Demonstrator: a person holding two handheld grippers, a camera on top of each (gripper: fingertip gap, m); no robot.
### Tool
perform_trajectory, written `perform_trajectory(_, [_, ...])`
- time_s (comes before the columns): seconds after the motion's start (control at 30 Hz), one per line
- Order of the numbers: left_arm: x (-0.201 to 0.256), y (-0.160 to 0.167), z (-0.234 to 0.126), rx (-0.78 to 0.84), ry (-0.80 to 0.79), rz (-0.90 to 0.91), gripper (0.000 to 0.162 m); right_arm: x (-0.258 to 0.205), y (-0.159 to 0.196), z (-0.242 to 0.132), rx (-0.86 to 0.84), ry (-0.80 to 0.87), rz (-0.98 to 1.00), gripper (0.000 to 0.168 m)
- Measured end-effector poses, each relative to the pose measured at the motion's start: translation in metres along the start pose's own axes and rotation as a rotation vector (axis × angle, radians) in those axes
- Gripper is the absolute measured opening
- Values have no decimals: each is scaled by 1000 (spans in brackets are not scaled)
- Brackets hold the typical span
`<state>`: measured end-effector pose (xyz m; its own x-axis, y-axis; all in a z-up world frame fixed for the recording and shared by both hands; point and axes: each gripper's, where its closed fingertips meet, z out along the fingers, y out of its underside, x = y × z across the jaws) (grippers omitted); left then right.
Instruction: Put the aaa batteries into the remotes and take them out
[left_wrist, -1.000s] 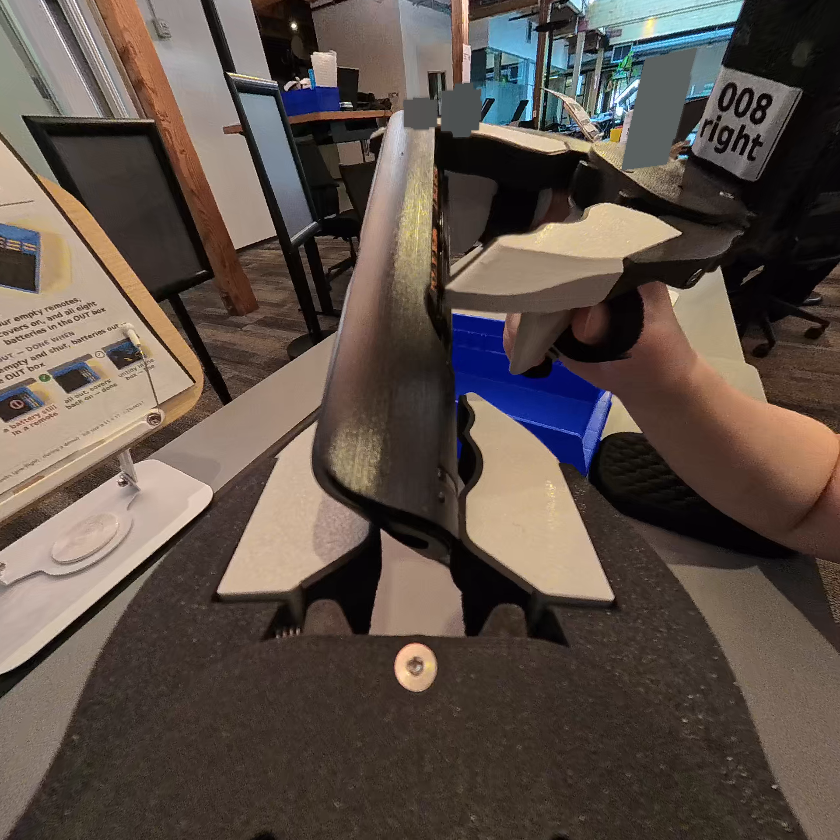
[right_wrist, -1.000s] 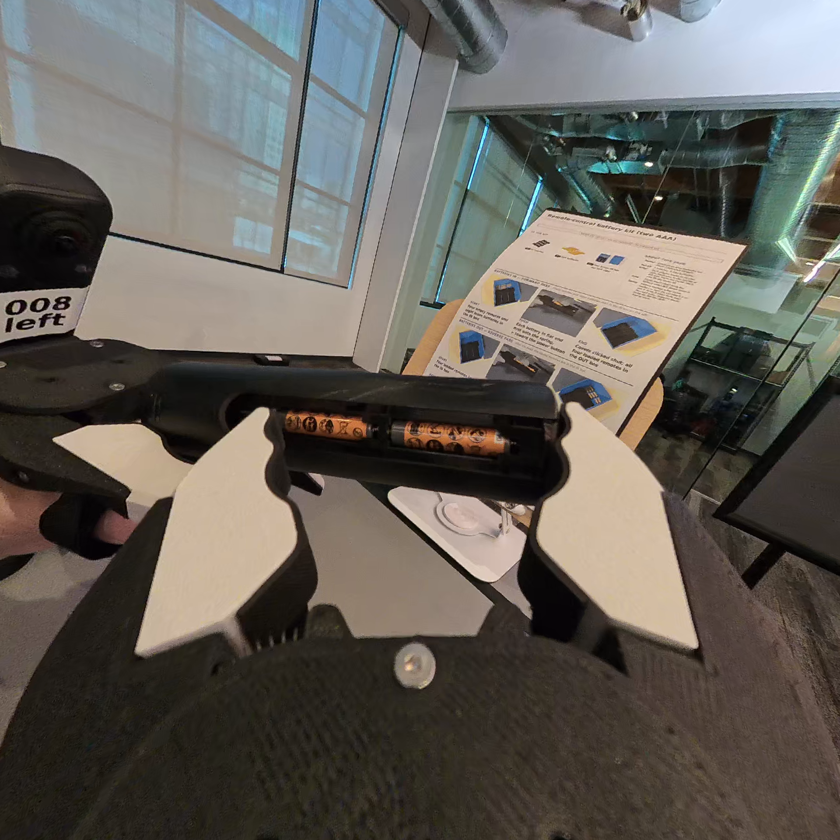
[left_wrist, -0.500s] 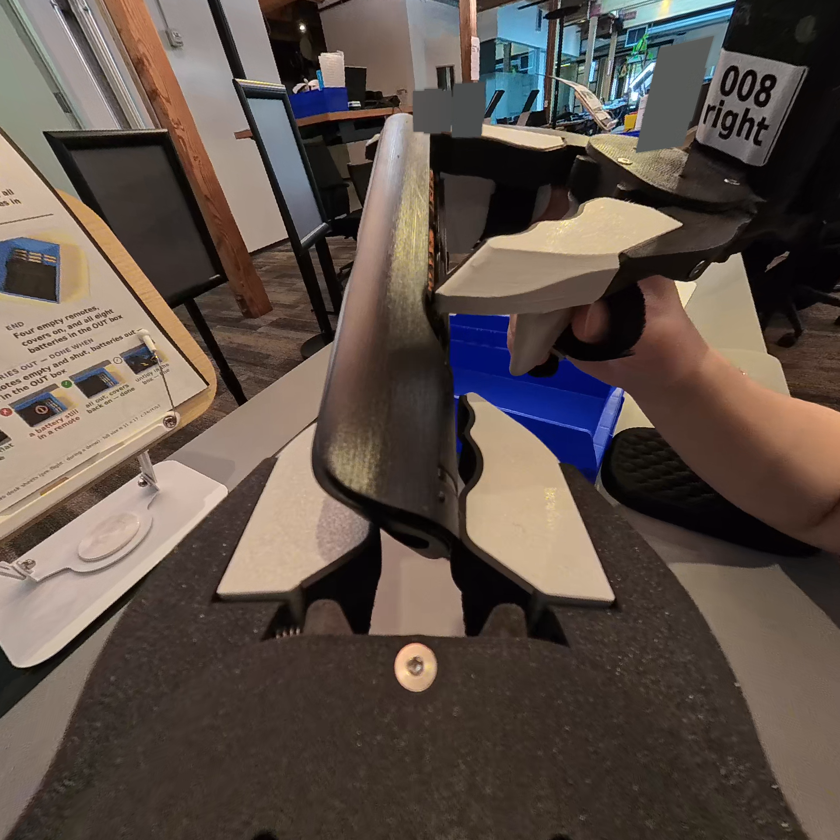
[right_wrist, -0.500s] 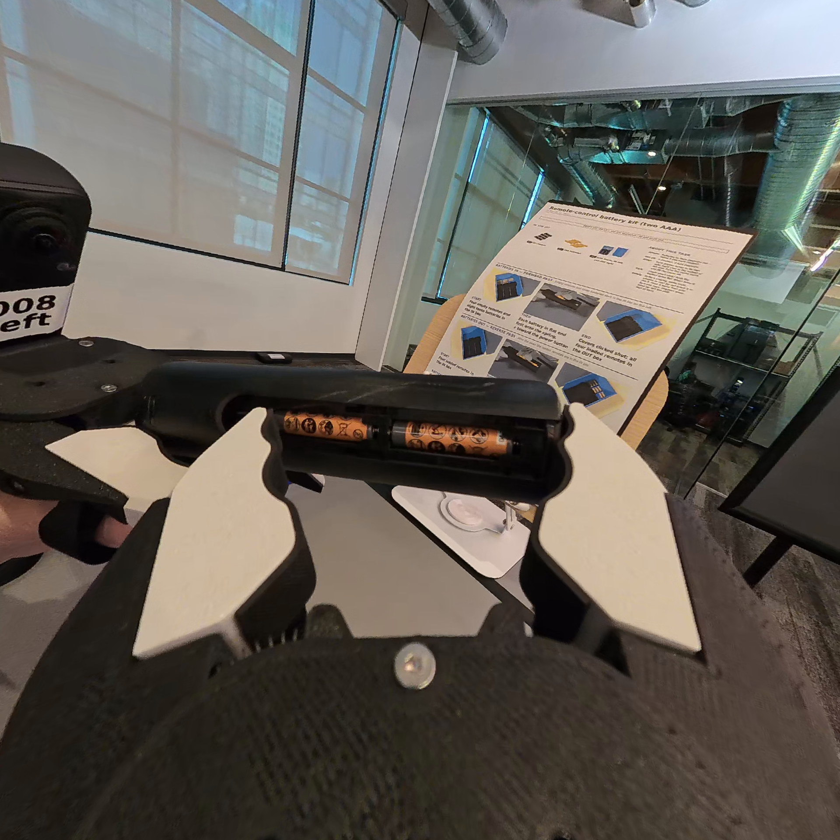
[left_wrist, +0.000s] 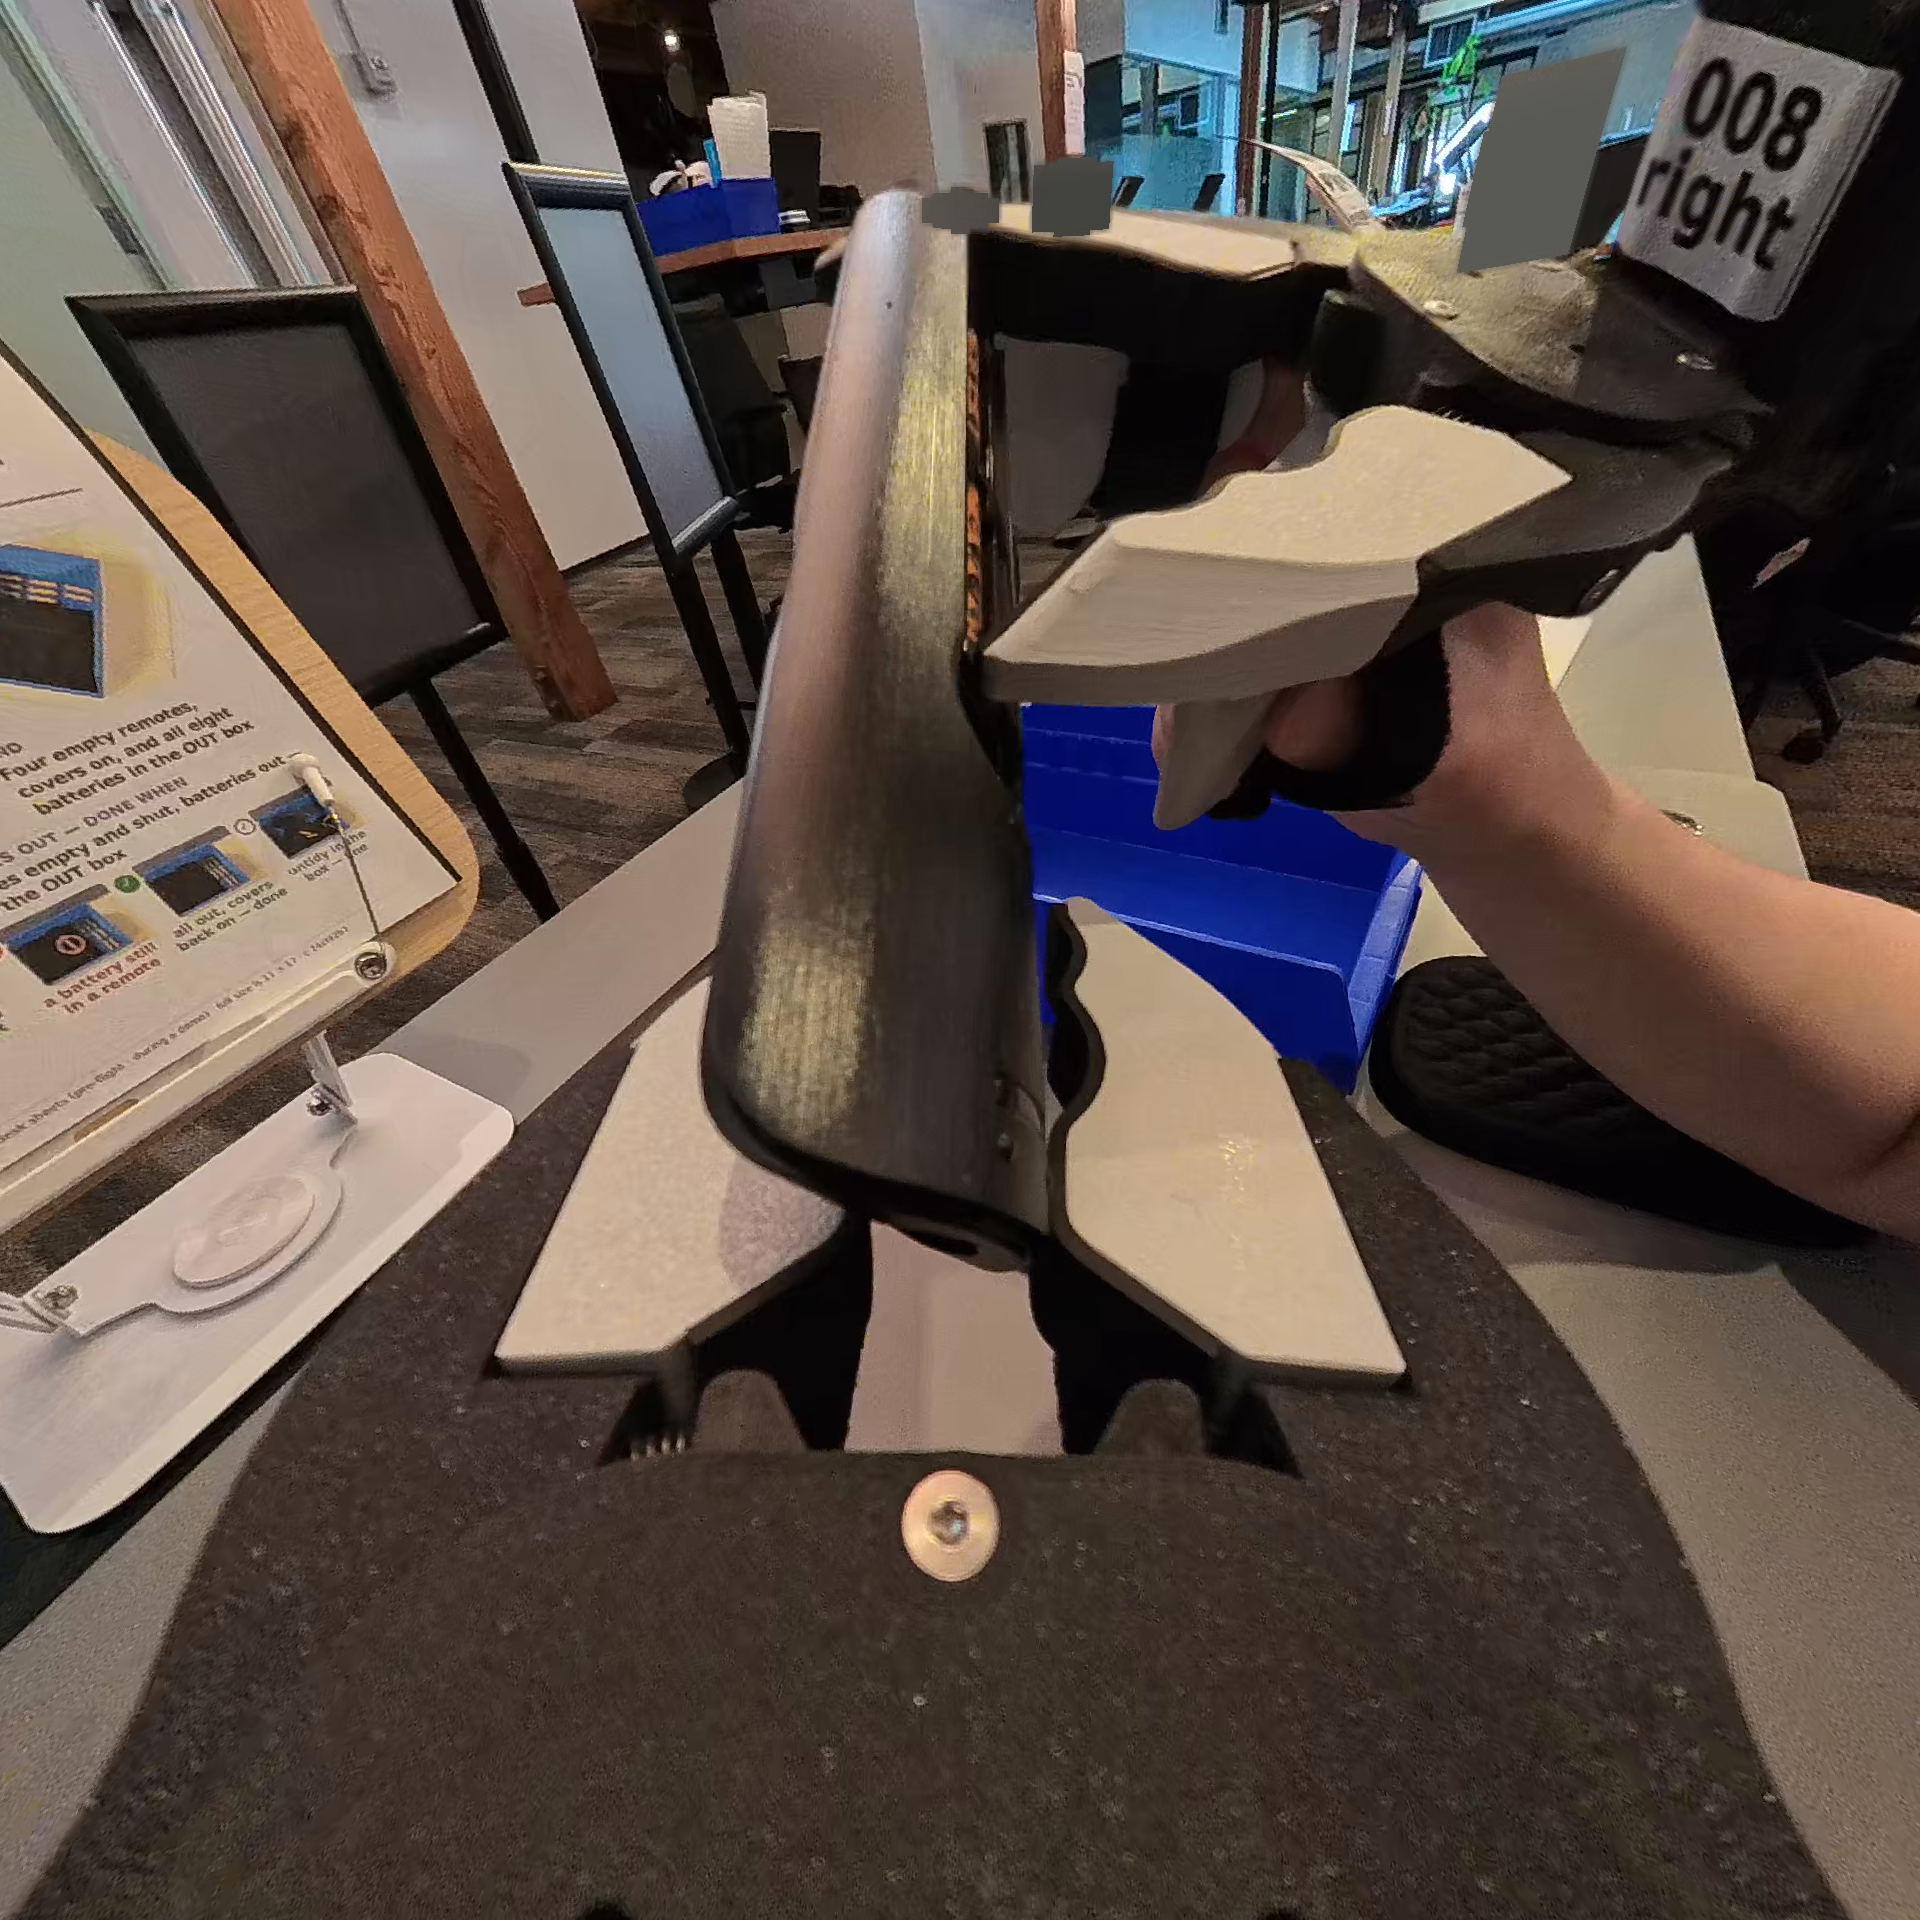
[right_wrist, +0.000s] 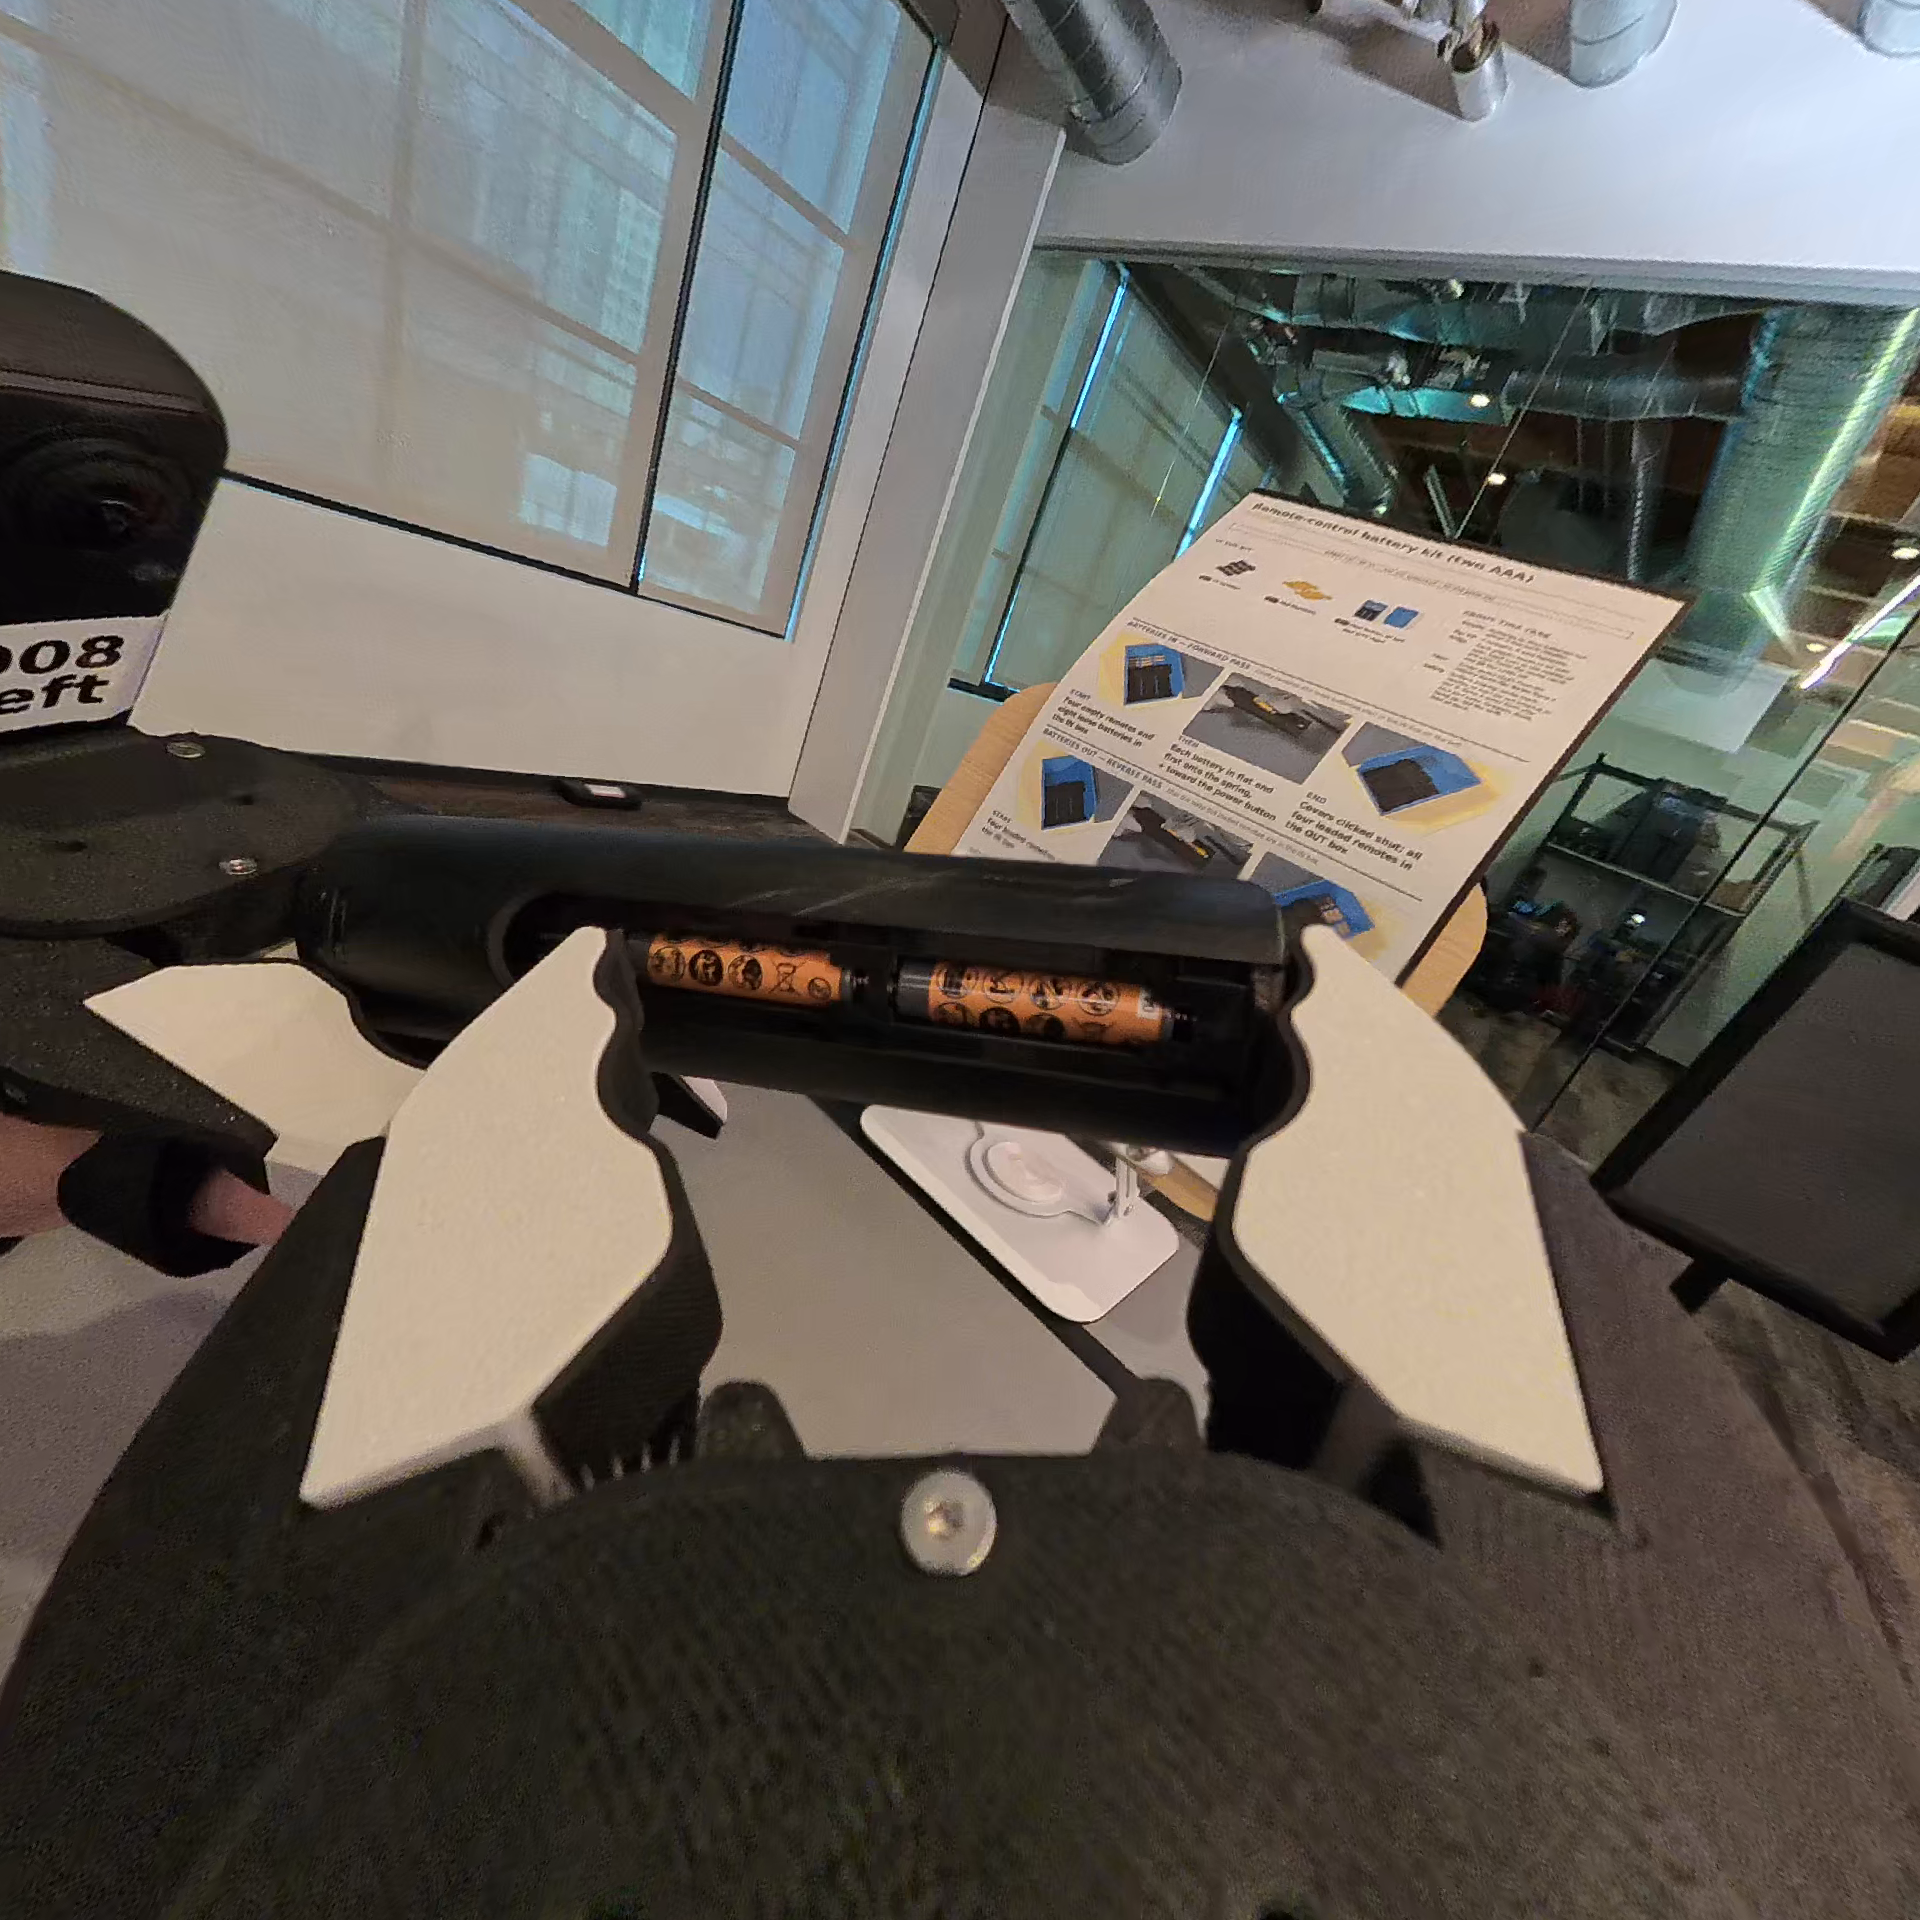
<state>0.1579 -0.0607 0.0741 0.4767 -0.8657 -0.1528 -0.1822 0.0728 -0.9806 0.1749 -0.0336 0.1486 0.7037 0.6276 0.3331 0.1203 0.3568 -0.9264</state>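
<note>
Right wrist view shows the black remote (right_wrist: 790, 904) held in the air, its battery bay facing the camera, with no cover on it. Two orange batteries (right_wrist: 904, 987) lie end to end inside. The right gripper (right_wrist: 945, 1049) has its jaws spread wide, one finger at each end of the bay; whether they press on the remote I cannot tell. In the left wrist view the left gripper (left_wrist: 935, 1122) is closed on the lower end of the remote (left_wrist: 873, 727), which stands nearly upright above the grey table (left_wrist: 582, 987), in front of a blue bin (left_wrist: 1226, 904). I judge the remote light, stiff and a little slippery, so its narrow edges are the best hold. The batteries look small, smooth and round, so they may roll; one exposed end seems the place to take them
</note>
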Motion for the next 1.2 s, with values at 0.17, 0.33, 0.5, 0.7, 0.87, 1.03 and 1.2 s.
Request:
perform_trajectory(0.17, [0, 0, 0, 0, 6, -7, 33, 0, 1, 0, -7, -5, 6, 116])
perform_trajectory(0.33, [1, 0, 0, -1, 8, -3, 33, 0, 1, -1, -9, -9, -3, 115])
perform_trajectory(0.5, [-2, -1, -2, -4, 0, 1, 32, 0, 2, 0, -13, -11, 5, 113])
perform_trajectory(0.7, [-8, 7, 2, -42, -36, 16, 32, 3, 11, 4, -19, -31, 40, 114])
perform_trajectory(0.87, [-13, 16, 7, -71, -46, 2, 33, 6, 21, 8, -21, -36, 54, 114])
perform_trajectory(1.03, [-14, 21, 9, -92, -51, 7, 33, 7, 24, 9, -21, -40, 50, 115])
perform_trajectory(1.2, [-16, 24, 10, -106, -53, 7, 33, 8, 27, 10, -23, -43, 62, 115])
